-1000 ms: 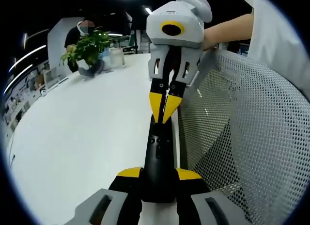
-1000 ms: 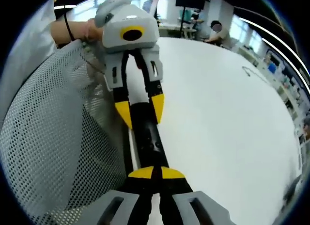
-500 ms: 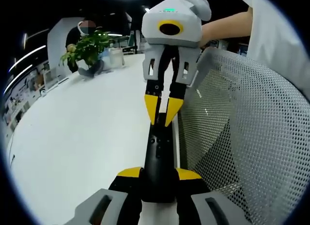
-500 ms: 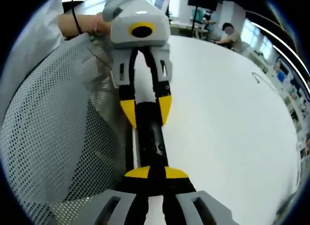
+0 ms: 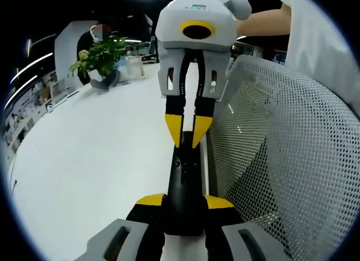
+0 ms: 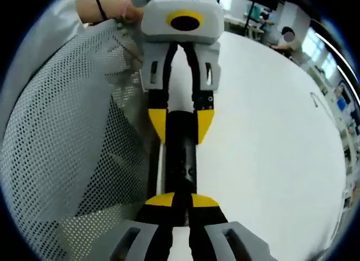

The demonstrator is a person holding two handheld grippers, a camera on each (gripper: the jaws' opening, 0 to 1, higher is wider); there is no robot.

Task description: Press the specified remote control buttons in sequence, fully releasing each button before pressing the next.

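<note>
slim black remote clamped by left gripper; right gripper jaws closed, tips on it.

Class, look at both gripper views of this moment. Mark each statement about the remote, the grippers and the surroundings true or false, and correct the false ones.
1. The left gripper clamps one end of the black remote. True.
2. The remote lies flat on the white table. False: the left gripper holds it beside the table.
3. The right gripper has its yellow tips at the remote's far end. True.
4. A potted plant stands on the mesh chair back. False: it stands on the table.
</note>
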